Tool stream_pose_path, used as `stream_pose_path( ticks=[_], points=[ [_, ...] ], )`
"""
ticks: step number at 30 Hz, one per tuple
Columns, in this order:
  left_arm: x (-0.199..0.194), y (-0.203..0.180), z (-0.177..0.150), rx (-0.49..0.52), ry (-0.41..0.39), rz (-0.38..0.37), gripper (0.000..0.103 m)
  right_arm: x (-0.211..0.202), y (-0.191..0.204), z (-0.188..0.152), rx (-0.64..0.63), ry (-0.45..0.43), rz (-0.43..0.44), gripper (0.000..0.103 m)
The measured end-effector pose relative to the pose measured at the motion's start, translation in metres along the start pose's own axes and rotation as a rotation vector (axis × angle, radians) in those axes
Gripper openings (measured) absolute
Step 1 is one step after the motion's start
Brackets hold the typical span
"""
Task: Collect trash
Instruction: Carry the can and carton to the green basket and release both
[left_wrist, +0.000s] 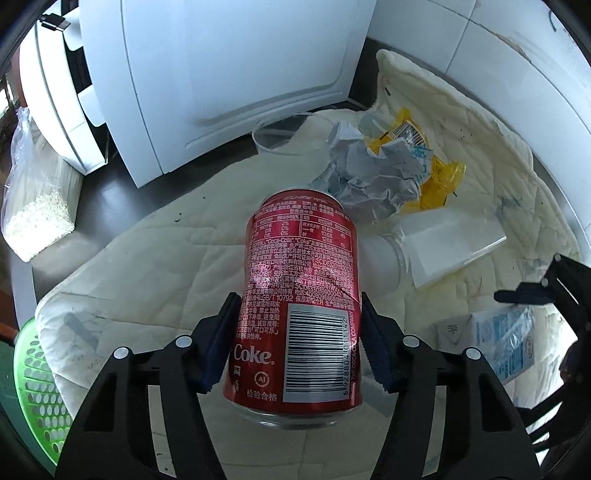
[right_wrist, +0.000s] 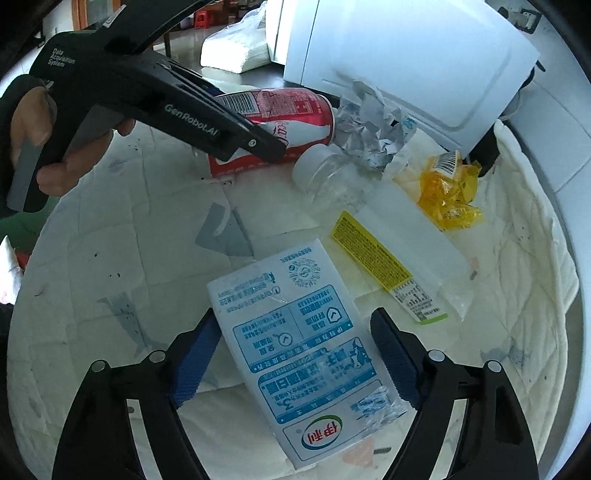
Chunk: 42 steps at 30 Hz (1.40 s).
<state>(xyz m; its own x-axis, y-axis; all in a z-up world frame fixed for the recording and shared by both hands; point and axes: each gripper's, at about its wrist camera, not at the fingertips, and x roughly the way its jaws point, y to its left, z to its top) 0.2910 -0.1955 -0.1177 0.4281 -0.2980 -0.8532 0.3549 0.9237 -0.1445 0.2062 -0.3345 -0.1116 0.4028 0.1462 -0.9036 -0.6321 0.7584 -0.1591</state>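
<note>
My left gripper is shut on a dented red Coke can and holds it above the cream quilted cloth; the can also shows in the right wrist view. My right gripper is open, its fingers on either side of a flat blue-and-white milk carton lying on the cloth. The carton also shows in the left wrist view. Crumpled grey paper, a yellow wrapper and a clear plastic bottle lie beyond the can.
A white appliance stands at the back. A green perforated basket sits at the lower left. A clear cup lies by the appliance. A bag of white grains is at far left. A yellow-labelled clear packet lies right of the carton.
</note>
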Motion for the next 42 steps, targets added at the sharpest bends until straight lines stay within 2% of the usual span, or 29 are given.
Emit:
stream_pose_path(
  ticks=[4, 12, 19, 24, 30, 37, 42],
  points=[
    [-0.011, 0.001, -0.005, -0.007, -0.02, 0.007, 0.06, -0.01, 0.009, -0.004, 0.042, -0.009, -0.008, 0.075],
    [-0.057, 0.013, -0.025, -0.028, -0.099, 0.008, 0.06, -0.033, 0.035, -0.006, 0.144, -0.06, 0.063, 0.071],
    [-0.12, 0.062, -0.059, -0.095, -0.191, 0.033, 0.06, -0.048, 0.07, 0.011, 0.204, -0.133, 0.125, 0.07],
    [-0.163, 0.112, -0.088, -0.17, -0.245, 0.107, 0.06, -0.055, 0.098, 0.039, 0.217, -0.195, 0.176, 0.07],
    [-0.193, 0.181, -0.123, -0.27, -0.253, 0.21, 0.06, -0.046, 0.143, 0.098, 0.191, -0.255, 0.271, 0.07],
    [-0.19, 0.251, -0.155, -0.389, -0.211, 0.285, 0.06, -0.015, 0.183, 0.165, 0.255, -0.294, 0.396, 0.07],
    [-0.178, 0.278, -0.17, -0.451, -0.171, 0.3, 0.061, 0.018, 0.201, 0.203, 0.341, -0.279, 0.46, 0.071]
  ],
)
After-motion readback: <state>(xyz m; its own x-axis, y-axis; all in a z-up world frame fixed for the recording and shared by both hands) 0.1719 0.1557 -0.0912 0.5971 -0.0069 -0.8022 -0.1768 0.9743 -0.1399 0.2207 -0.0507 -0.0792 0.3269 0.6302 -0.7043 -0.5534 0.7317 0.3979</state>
